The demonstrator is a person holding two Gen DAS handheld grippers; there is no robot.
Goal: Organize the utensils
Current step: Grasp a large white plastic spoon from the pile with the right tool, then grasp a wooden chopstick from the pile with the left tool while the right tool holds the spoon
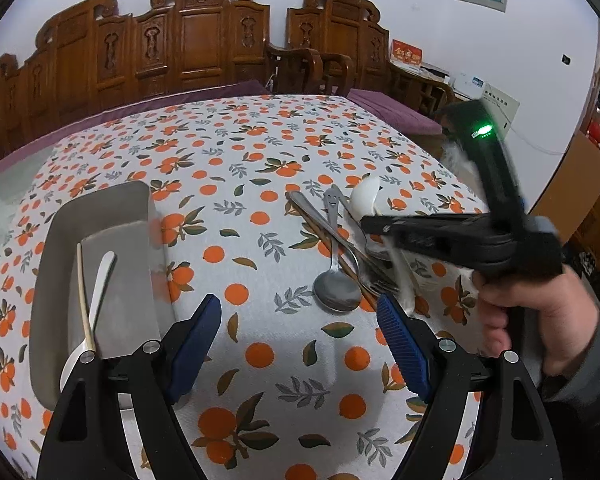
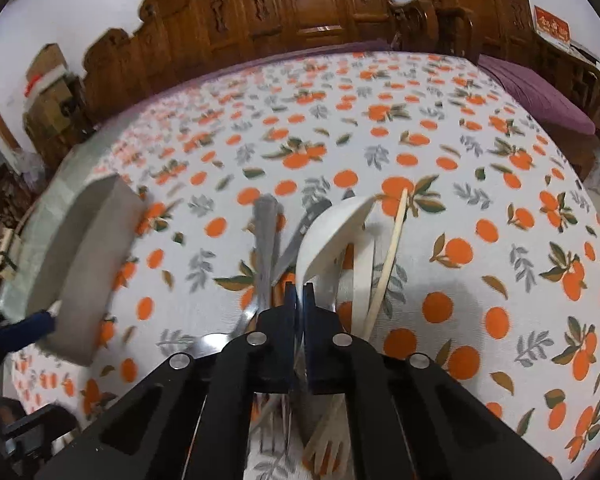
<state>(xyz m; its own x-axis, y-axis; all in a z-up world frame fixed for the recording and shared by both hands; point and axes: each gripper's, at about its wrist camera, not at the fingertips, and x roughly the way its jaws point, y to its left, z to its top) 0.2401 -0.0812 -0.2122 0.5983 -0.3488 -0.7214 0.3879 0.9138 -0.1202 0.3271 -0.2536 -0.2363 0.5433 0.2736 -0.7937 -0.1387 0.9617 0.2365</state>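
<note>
The right hand-held gripper (image 2: pixel 299 292) pinches a white ceramic spoon (image 2: pixel 332 236) just above the utensil pile (image 1: pixel 340 252). The left hand-held gripper (image 1: pixel 300 344) hangs spread, gray tray (image 1: pixel 112 216) to its left. A thin edge grip could let it slip.

Grey tray (image 1: pixel 100 216), metal spoon (image 1: pixel 337 292), open hand-held gripper (image 1: pixel 300 320)

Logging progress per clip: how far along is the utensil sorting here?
Early. Done: the grey rectangular tray already holds a white spoon and a pale chopstick. In hand: the right gripper is shut on a white ceramic spoon; the left gripper is open. Left: the silver metal spoon, fork and others remain piled on the tablecloth.
</note>
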